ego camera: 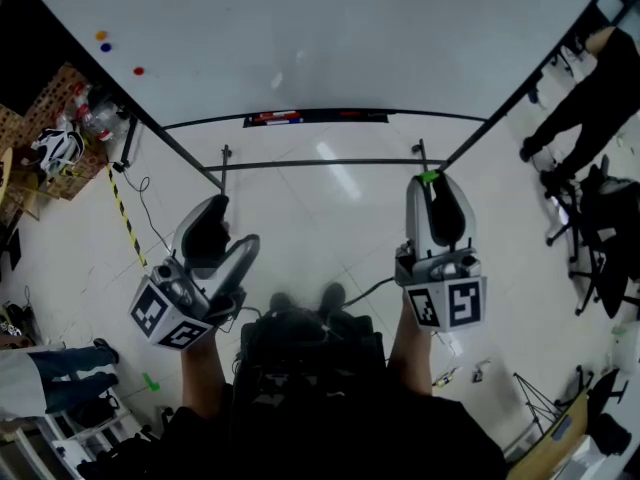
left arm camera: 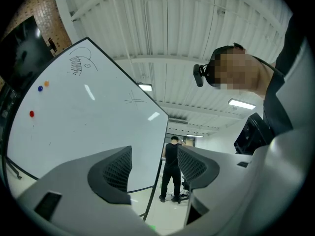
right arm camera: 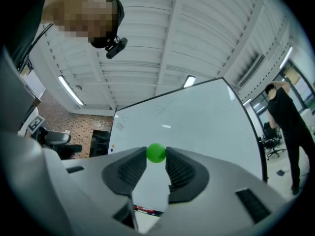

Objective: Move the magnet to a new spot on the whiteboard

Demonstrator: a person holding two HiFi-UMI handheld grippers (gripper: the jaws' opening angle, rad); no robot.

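Right gripper (right arm camera: 156, 157): the jaws are clamped on the green magnet (right arm camera: 156, 152). The magnet sits at the very tips of the jaws, with one pad against each side. In the head view this gripper is at the lower right of centre. The magnet shows as a green spot at its front end, clear of the whiteboard (ego camera: 330, 38).

Left gripper (left arm camera: 154, 152): the jaws stand apart with nothing between them. Through the gap, a person in black (left arm camera: 172, 168) stands in the background beyond the board's edge. In the head view this gripper is at the lower left, rolled to one side.

Whiteboard: it fills the upper part of the head view. Three small magnets stay on its upper left area: orange (ego camera: 101, 36), blue (ego camera: 106, 47) and red (ego camera: 138, 70). A marker tray (ego camera: 315, 118) runs along the board's lower edge at centre. Faint pen marks show on the board in both gripper views.

Floor: pale and glossy, below the board.
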